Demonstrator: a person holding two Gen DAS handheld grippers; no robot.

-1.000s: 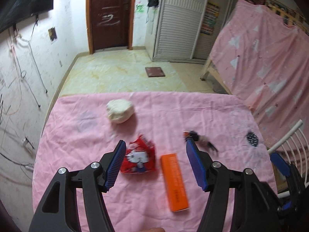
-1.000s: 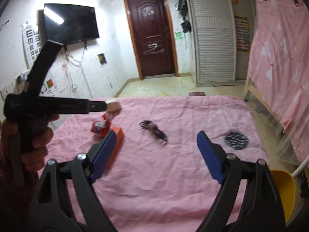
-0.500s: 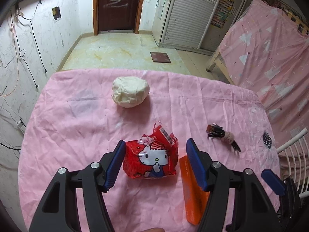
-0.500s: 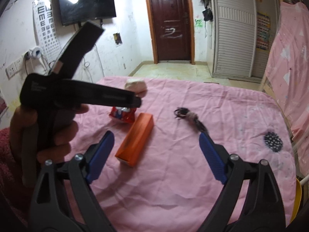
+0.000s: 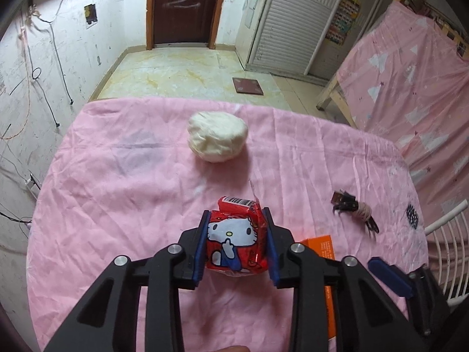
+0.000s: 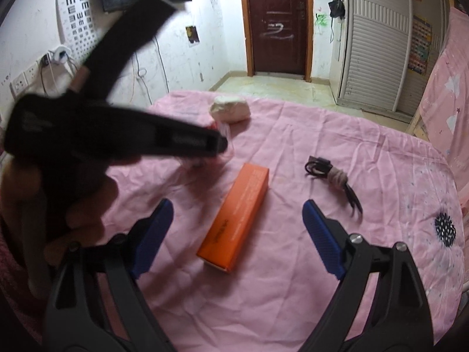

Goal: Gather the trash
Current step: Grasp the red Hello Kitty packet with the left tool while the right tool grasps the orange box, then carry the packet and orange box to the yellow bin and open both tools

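My left gripper (image 5: 236, 220) is shut on a red Hello Kitty snack wrapper (image 5: 234, 239), pinched between the blue pads above the pink tablecloth (image 5: 117, 190). In the right wrist view the left gripper (image 6: 218, 143) hides most of the wrapper. My right gripper (image 6: 237, 214) is open and empty, hovering over an orange box (image 6: 237, 220) that lies between its fingers' line of sight. A white crumpled ball (image 5: 217, 135) lies further back; it also shows in the right wrist view (image 6: 231, 108). A black coiled cable (image 6: 331, 176) lies to the right.
The round table's far edge drops to a tiled floor (image 5: 181, 73). A pink-draped bed frame (image 5: 410, 88) stands at the right. A white rack (image 5: 448, 249) is beside the table's right edge. A black patterned spot (image 6: 445, 230) marks the cloth.
My left gripper moved forward and closed on the red wrapper, which is now squeezed upright between the pads. The right gripper shifted closer over the orange box.
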